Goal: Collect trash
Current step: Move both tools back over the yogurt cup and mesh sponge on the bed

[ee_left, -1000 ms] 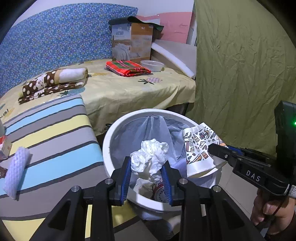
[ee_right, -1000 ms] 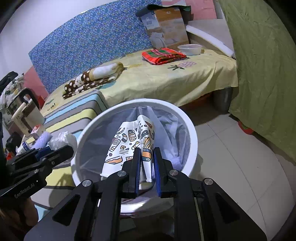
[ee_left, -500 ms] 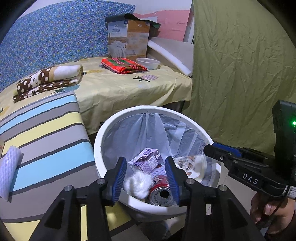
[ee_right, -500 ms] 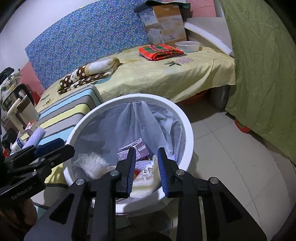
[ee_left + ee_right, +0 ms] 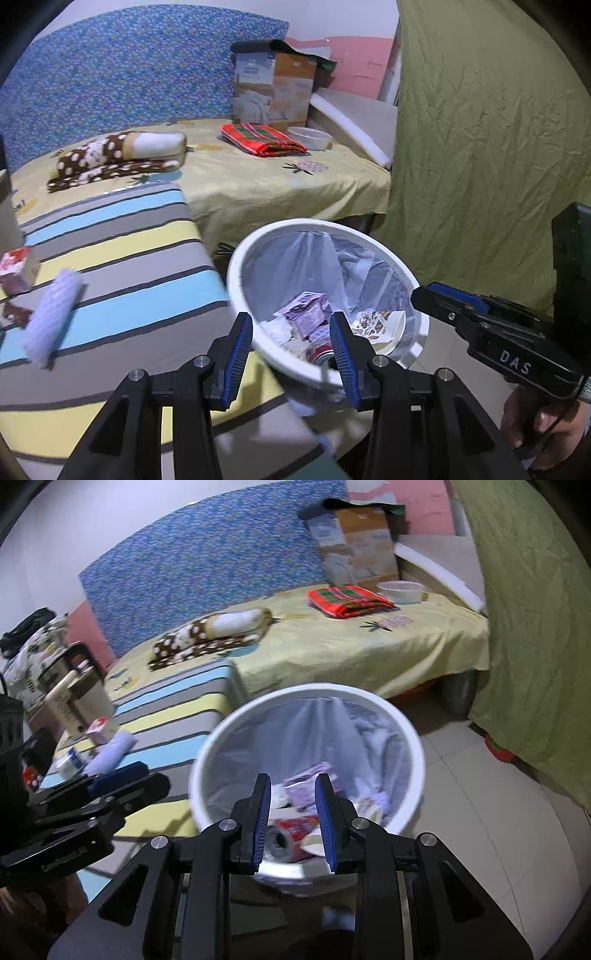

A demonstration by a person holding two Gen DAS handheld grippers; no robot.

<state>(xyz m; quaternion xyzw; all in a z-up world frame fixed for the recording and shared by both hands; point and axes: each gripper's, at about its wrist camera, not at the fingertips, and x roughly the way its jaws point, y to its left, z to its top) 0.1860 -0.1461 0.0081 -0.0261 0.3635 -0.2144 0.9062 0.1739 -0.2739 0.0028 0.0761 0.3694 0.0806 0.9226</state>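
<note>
The blue-padded fingers (image 5: 236, 360) of the left gripper (image 5: 290, 363) stand apart with nothing between them; they have just been opening. The right gripper (image 5: 293, 821) is also released, its narrower gap empty, and its jaws have likewise just been opening. Both grippers hang above the near rim of the white bin (image 5: 240, 266), which stands on the floor against the striped cushion (image 5: 110, 266). The trash lies inside the lined bin: a white tissue (image 5: 277, 330), a red can (image 5: 319, 354), a purple carton (image 5: 308, 310) and a patterned paper cup (image 5: 373, 325). On the cushion to the left lie a white foam sleeve (image 5: 51, 314) and a small red box (image 5: 16, 269). Farther back, the yellow bed (image 5: 258, 177) carries a spotted brown blanket (image 5: 118, 158), a red cloth (image 5: 262, 138), a white bowl (image 5: 309, 136) and a cardboard box (image 5: 273, 88).
</note>
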